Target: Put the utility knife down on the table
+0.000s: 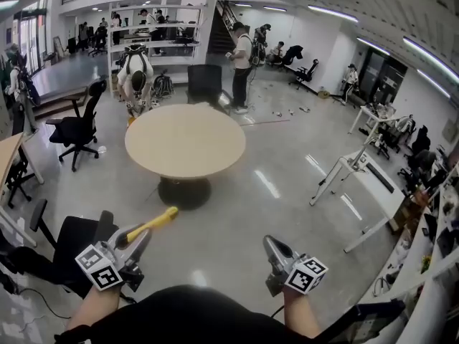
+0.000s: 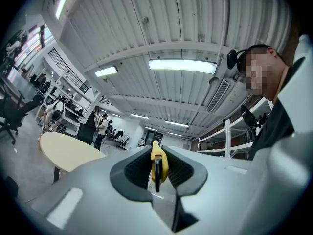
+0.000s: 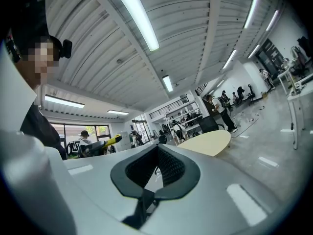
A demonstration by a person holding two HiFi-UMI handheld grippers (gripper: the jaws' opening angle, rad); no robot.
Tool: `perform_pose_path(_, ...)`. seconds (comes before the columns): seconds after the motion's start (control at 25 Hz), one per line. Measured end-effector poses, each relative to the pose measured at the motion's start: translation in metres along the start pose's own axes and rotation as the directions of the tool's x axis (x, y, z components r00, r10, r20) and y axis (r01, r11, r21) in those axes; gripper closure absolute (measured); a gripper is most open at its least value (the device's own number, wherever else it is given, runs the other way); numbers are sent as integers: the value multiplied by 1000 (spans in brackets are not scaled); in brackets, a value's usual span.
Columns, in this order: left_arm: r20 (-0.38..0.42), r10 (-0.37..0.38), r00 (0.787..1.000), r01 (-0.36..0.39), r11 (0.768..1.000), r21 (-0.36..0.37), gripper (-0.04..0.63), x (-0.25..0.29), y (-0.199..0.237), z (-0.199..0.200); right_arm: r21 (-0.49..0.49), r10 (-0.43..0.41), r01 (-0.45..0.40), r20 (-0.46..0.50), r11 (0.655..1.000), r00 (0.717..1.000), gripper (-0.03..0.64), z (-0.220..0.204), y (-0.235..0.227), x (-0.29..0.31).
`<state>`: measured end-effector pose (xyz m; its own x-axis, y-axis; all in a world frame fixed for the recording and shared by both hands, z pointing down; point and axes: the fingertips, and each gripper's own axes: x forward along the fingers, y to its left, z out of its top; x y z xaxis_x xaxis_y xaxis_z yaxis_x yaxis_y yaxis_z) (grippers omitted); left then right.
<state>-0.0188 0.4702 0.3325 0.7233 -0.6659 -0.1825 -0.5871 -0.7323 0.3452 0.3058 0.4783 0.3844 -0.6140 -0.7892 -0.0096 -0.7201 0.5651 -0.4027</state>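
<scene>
A yellow utility knife (image 1: 156, 221) sticks out forward and to the right from my left gripper (image 1: 138, 241), which is shut on it low at the left of the head view. In the left gripper view the knife (image 2: 159, 161) stands edge-on between the dark pads. My right gripper (image 1: 273, 250) is held low on the right, shut with nothing between its jaws; its own view shows only a thin sliver between the pads (image 3: 168, 168). The round beige table (image 1: 185, 140) stands ahead across bare floor, well apart from both grippers.
A black office chair (image 1: 68, 244) sits close at the lower left, and another (image 1: 79, 127) stands left of the table. A white desk (image 1: 367, 180) is at the right. A dark chair (image 1: 205, 84) and people (image 1: 242, 63) stand beyond the table.
</scene>
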Motion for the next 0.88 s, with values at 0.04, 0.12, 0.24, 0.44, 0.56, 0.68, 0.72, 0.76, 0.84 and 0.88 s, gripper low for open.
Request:
perform_pose_path(0.04,-5,-6,1000,6,1000,2,538,5,-5,-2,5,-4,4,3,1000,1000,603,0,-5,-5)
perform_pose_path(0.12,-14,-15,1000,16,1000,5,538,13,-10,-3,16,-13,12,7,1000,1000,603,-1,-11,-12)
perform_pose_path(0.24,-25,-21,999,21,1000,3,538,17,-4,-1,23,-16,16,6,1000,1000,603,-3,-12,-7)
perform_pose_path(0.44,-35,-49,998,49,999,-17,538,40,0,-11,22,-43,43,7,999,999,603,0,-28,-14)
perform_pose_path(0.56,-39,-81,996,80,996,-32,538,49,14,-11,18,-74,73,11,997,997,603,2,-31,-6)
perform_pose_path(0.68,-29,-112,993,111,993,-48,538,54,44,-1,0,-108,108,16,994,994,603,7,-27,17)
perform_pose_path(0.72,-24,-122,992,120,991,-53,538,57,56,3,-6,-119,119,20,993,993,603,9,-27,27)
perform_pose_path(0.76,-17,-130,991,129,990,-58,538,61,68,7,-9,-130,130,25,991,991,603,11,-28,37)
perform_pose_path(0.84,-5,-144,990,143,987,-70,538,70,94,16,-9,-146,147,30,989,989,603,16,-30,61)
perform_pose_path(0.88,0,-150,989,150,986,-73,538,74,107,22,-14,-149,149,29,989,988,603,18,-28,75)
